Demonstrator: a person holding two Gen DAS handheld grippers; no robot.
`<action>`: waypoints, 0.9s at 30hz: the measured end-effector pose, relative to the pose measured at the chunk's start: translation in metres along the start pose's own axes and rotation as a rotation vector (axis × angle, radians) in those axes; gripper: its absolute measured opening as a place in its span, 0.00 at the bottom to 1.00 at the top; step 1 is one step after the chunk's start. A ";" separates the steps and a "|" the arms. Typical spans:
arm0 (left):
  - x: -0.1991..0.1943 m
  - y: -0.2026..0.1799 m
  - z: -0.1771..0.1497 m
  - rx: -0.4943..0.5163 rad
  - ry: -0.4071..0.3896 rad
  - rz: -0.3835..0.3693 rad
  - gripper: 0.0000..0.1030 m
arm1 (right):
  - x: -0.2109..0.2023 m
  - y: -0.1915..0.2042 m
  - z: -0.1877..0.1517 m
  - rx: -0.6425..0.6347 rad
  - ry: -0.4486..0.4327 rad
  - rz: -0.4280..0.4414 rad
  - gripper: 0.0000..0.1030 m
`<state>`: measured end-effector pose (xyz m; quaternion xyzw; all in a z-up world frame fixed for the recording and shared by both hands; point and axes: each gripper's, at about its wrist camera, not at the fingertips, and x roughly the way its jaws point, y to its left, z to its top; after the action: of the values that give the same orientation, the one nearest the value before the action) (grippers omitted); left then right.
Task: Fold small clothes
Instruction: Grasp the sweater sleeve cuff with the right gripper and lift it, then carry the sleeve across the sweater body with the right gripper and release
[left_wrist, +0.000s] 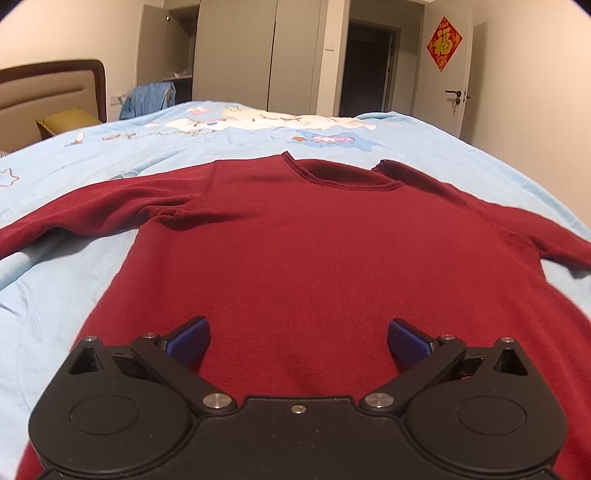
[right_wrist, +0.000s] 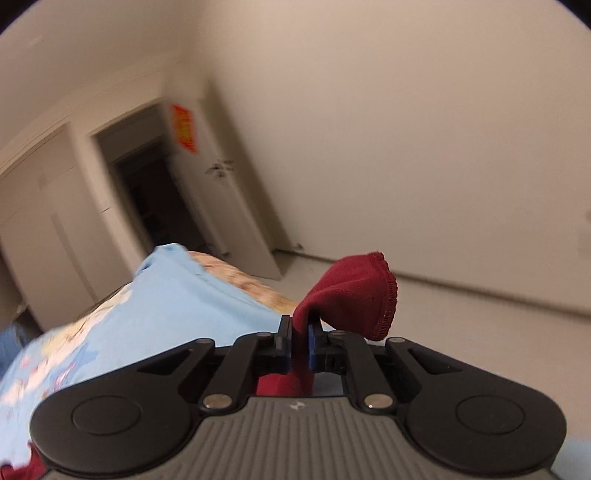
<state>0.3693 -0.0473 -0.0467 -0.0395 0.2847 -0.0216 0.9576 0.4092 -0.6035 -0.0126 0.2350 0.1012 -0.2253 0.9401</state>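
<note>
A dark red long-sleeved sweater (left_wrist: 303, 251) lies flat and face up on the light blue bedspread (left_wrist: 74, 280), neckline away from me, both sleeves spread sideways. My left gripper (left_wrist: 298, 341) hovers wide open over the sweater's lower body, blue pads apart, nothing between them. In the right wrist view, my right gripper (right_wrist: 300, 345) is shut on the end of a red sleeve; its cuff (right_wrist: 354, 295) flops over above the fingertips, lifted off the bed. That view is tilted and blurred.
The bedspread (right_wrist: 177, 306) has cartoon prints toward the far side. A brown headboard (left_wrist: 51, 92) and an olive pillow (left_wrist: 66, 122) are at the left. Wardrobes (left_wrist: 236, 51), a dark doorway (left_wrist: 365, 70) and a white door (left_wrist: 450, 66) with a red decoration stand beyond the bed.
</note>
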 end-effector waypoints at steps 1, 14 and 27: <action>-0.003 0.002 0.004 -0.015 0.005 0.005 0.99 | -0.007 0.016 0.005 -0.067 -0.020 0.029 0.09; -0.077 0.046 0.030 -0.069 -0.089 0.134 0.99 | -0.087 0.235 -0.026 -0.521 -0.100 0.477 0.09; -0.113 0.097 0.026 -0.179 -0.117 0.207 0.99 | -0.152 0.394 -0.192 -0.955 -0.030 0.635 0.09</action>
<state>0.2910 0.0584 0.0277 -0.0965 0.2316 0.1049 0.9623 0.4450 -0.1422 0.0222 -0.1999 0.1030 0.1357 0.9649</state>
